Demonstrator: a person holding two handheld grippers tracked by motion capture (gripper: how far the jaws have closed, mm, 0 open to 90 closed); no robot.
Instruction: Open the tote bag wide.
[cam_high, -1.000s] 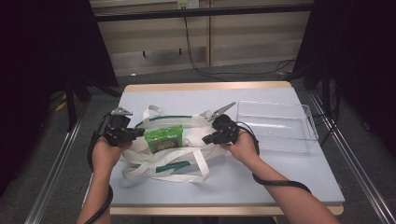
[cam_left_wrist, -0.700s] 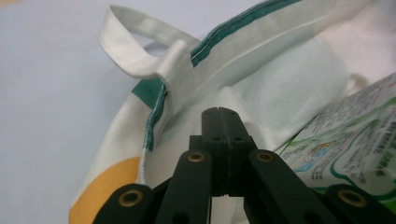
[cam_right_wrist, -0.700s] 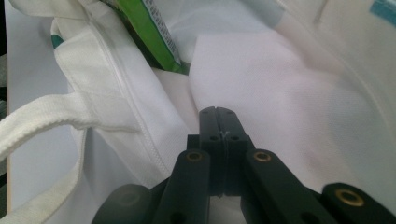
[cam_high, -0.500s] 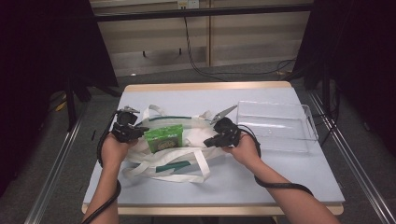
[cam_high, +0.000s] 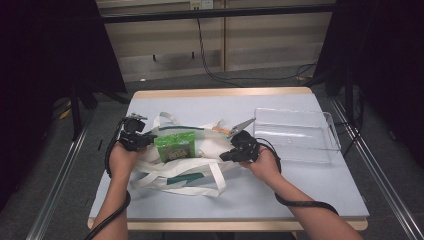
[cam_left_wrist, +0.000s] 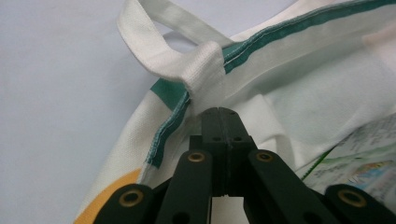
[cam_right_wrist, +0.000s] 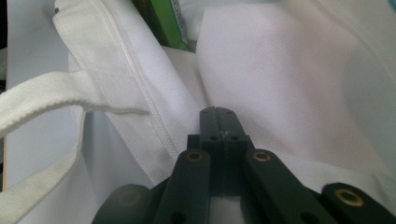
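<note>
Holding a green packet (cam_high: 174, 146); white tote bag (cam_high: 200, 172).

the green snack packet (cam_right_wrist: 161, 21) is cut off by the top edge in the right gripper view; its print is blurred in the left gripper view (cam_left_wrist: 369, 158); whether cloth of the white canvas tote bag (cam_high: 200, 165) lies between either tongs cannot be told

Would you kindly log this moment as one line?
left gripper: shut, at tote bag rim | right gripper: shut, on bag cloth | green packet: at bag mouth | clear bin: right
</note>
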